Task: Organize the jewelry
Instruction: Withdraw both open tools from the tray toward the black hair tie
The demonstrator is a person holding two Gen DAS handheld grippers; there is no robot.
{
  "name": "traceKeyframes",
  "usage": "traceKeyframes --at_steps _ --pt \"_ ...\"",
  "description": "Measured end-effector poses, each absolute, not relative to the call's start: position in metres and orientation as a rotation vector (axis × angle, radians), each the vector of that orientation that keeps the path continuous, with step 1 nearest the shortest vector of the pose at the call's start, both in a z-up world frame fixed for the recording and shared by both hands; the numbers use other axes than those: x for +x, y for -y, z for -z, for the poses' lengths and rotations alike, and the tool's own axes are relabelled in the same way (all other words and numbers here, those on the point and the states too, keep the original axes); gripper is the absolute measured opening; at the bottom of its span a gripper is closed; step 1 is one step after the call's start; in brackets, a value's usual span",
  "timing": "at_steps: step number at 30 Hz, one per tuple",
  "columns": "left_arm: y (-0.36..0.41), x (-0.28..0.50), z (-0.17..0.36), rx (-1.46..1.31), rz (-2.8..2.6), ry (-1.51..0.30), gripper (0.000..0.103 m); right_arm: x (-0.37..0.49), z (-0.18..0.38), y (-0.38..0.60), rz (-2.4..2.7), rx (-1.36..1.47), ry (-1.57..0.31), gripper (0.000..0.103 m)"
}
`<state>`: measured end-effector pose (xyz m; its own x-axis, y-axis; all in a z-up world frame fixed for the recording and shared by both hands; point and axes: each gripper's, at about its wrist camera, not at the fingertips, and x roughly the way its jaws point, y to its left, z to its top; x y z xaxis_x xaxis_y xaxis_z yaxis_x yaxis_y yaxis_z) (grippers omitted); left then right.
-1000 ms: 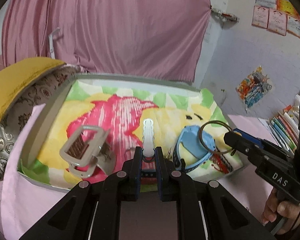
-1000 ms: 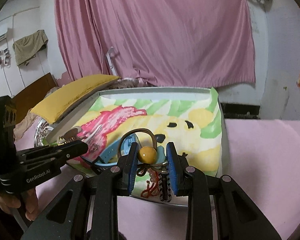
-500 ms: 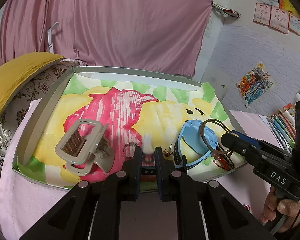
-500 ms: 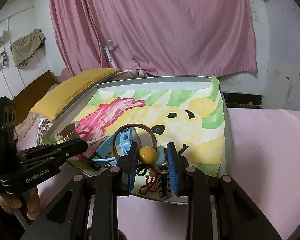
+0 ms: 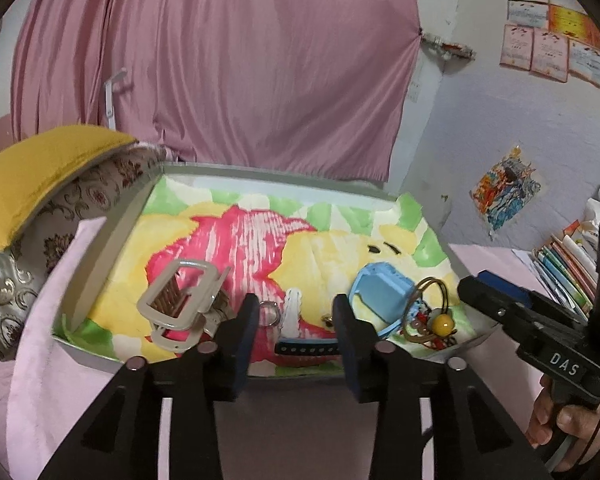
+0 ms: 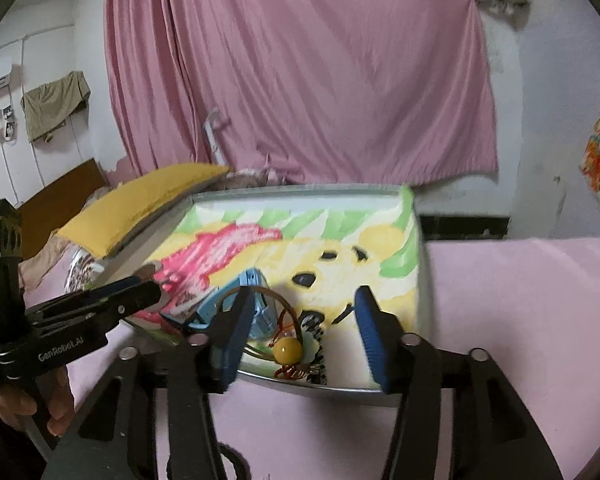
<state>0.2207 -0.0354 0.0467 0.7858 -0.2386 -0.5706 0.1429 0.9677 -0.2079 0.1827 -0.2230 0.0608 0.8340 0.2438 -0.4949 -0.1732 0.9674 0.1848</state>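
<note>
A shallow tray [image 5: 100,256] lined with a bright cartoon print holds the jewelry. My left gripper [image 5: 294,316] is open over its near edge; a white toothed hair clip [image 5: 292,308] lies between its fingers on the tray, beside a small ring [image 5: 269,314] and a dark comb clip [image 5: 306,347]. A grey claw clip [image 5: 180,304] lies to the left. A blue watch [image 5: 380,292] and a brown hair tie with a yellow bead [image 5: 442,324] lie at the right. My right gripper [image 6: 304,328] is open above the yellow bead [image 6: 287,350] and the blue watch [image 6: 256,300].
The tray [image 6: 424,264] sits on a pink bedspread [image 6: 520,300]. A yellow pillow [image 5: 32,176] on a patterned cushion lies at its left. Books [image 5: 564,268] are stacked at the right. A pink curtain [image 5: 220,68] hangs behind.
Both grippers have opened. The left let go of the white hair clip and the right let go of the yellow-bead hair tie; both items now lie in the tray.
</note>
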Motion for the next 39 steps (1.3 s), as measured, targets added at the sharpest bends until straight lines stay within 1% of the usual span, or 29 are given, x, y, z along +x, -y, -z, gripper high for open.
traceKeyframes --at_steps 1,3,4,6,7,8,9,11,18,21,29,34,35,37,38,39 --pt "0.034 0.219 -0.048 -0.155 0.207 -0.626 0.044 0.177 -0.064 0.225 -0.214 0.134 -0.521 0.059" --pt "0.034 0.208 -0.053 -0.157 0.202 -0.588 0.065 0.166 -0.070 0.229 -0.205 0.128 -0.487 0.073" --pt "0.033 0.204 -0.056 -0.164 0.199 -0.569 0.069 0.161 -0.072 0.230 -0.200 0.124 -0.472 0.076" --pt "0.030 0.194 -0.060 -0.179 0.198 -0.535 0.078 0.149 -0.077 0.232 -0.194 0.114 -0.445 0.091" --pt "0.029 0.192 -0.062 -0.181 0.197 -0.527 0.081 0.144 -0.078 0.233 -0.193 0.108 -0.434 0.094" --pt "0.027 0.186 -0.064 -0.183 0.192 -0.513 0.088 0.139 -0.079 0.234 -0.195 0.103 -0.423 0.100" --pt "0.027 0.183 -0.065 -0.185 0.187 -0.504 0.095 0.132 -0.080 0.235 -0.202 0.096 -0.407 0.101" --pt "0.026 0.174 -0.067 -0.180 0.175 -0.480 0.102 0.122 -0.081 0.236 -0.210 0.085 -0.386 0.101" --pt "0.032 0.148 -0.069 -0.103 0.170 -0.422 0.102 0.089 -0.086 0.234 -0.220 -0.004 -0.294 0.101" --pt "0.035 0.137 -0.070 -0.072 0.185 -0.411 0.102 0.078 -0.087 0.231 -0.225 -0.068 -0.288 0.101" --pt "0.044 0.128 -0.064 -0.042 0.262 -0.483 0.102 0.068 -0.078 0.239 -0.250 -0.150 -0.394 0.101" --pt "0.051 0.132 -0.052 -0.041 0.325 -0.580 0.102 0.078 -0.066 0.251 -0.286 -0.122 -0.513 0.101" --pt "0.052 0.132 -0.050 -0.045 0.333 -0.592 0.100 0.079 -0.063 0.252 -0.285 -0.119 -0.531 0.100" --pt "0.054 0.136 -0.045 -0.063 0.377 -0.641 0.090 0.083 -0.057 0.253 -0.290 -0.125 -0.571 0.092" --pt "0.056 0.138 -0.042 -0.071 0.396 -0.667 0.082 0.085 -0.054 0.253 -0.292 -0.131 -0.591 0.082" --pt "0.056 0.141 -0.040 -0.078 0.412 -0.691 0.077 0.087 -0.051 0.253 -0.296 -0.138 -0.613 0.072"
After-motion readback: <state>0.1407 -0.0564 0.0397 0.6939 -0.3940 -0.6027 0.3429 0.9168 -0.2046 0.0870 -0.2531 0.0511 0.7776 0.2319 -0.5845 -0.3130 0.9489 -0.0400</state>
